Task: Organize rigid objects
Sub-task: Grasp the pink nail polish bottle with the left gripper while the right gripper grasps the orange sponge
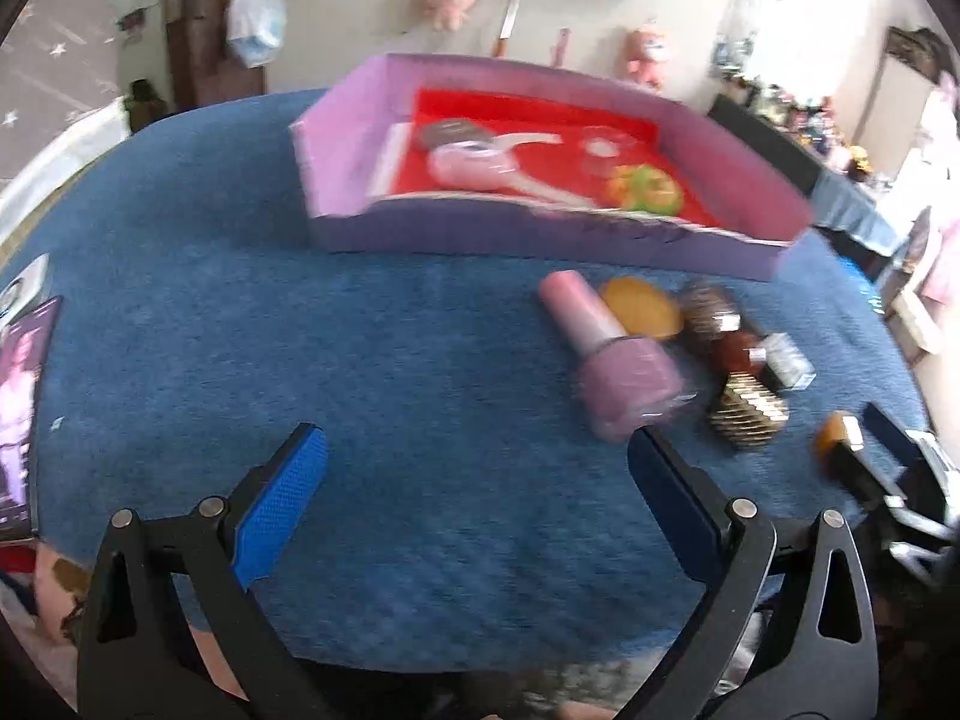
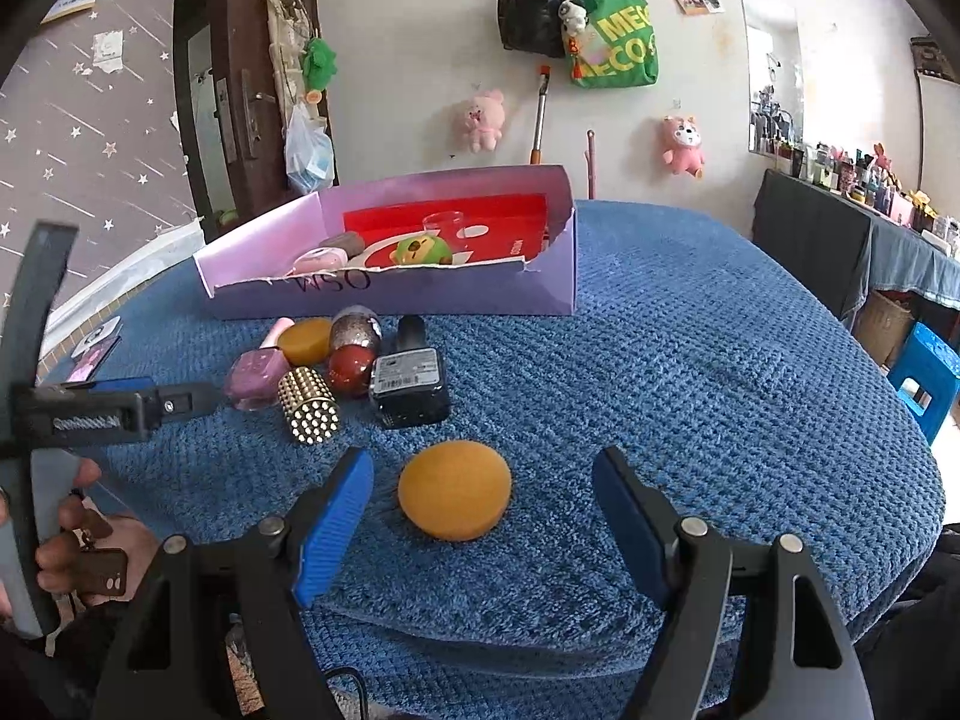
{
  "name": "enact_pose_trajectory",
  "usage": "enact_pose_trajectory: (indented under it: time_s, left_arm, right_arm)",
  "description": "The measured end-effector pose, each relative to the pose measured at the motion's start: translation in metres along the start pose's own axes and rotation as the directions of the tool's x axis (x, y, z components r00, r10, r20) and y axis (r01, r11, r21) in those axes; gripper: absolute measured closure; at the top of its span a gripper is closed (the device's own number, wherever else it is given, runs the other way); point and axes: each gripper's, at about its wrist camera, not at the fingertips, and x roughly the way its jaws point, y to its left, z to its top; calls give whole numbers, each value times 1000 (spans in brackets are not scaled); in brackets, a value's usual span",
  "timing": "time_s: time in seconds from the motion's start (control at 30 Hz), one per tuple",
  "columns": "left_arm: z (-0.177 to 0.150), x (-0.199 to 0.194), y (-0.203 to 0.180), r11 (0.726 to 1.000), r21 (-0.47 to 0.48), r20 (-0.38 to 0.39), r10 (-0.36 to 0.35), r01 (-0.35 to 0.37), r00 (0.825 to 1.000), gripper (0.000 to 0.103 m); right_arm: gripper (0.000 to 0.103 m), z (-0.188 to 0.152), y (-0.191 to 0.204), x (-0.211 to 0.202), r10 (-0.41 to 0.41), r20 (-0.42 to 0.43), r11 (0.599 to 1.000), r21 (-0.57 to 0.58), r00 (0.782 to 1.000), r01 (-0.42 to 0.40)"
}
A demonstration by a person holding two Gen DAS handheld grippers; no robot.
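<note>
The right gripper [image 2: 483, 501] has its fingers spread around a yellow puck [image 2: 455, 491] on the counter [image 2: 690, 372], not touching. The left gripper [image 1: 477, 462], fingers spread and empty, sits near the pink bottle [image 1: 606, 354] before the box [image 2: 390, 294].

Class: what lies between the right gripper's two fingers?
In the right wrist view, an orange round sponge lies on the blue cloth ahead of the open right gripper, untouched.

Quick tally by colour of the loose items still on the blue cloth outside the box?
Orange discs: 2
Pink/purple bottle: 1
Gold studded cylinder: 1
Dark red bottle: 1
Glittery brown bottle: 1
Black bottle: 1
Total: 7
</note>
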Motion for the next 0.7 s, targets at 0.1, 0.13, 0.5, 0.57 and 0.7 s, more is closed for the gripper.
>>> enact_pose_trajectory:
  time_s: [0.1,0.13,0.5,0.57,0.7]
  left_arm:
    - [2,3,-19,999,37,5,-24,24,1000,2]
    - [3,6,-23,999,43,7,-14,14,1000,2]
    - [13,26,-35,997,-1,32,77,-78,996,4]
    - [14,27,-37,996,-18,39,84,-83,996,4]
    - [12,25,-39,996,-19,57,93,-92,994,16]
  right_arm:
    - [33,-1,0,4,-1,-10,1000,1,1000,1]
    - [34,-1,0,5,-2,-11,1000,1,1000,2]
    - [37,-4,5,11,-18,-5,1000,-21,1000,18]
    - [43,-3,7,12,-19,-4,999,-28,1000,19]
    - [61,-4,11,13,-37,-1,998,-57,999,37]
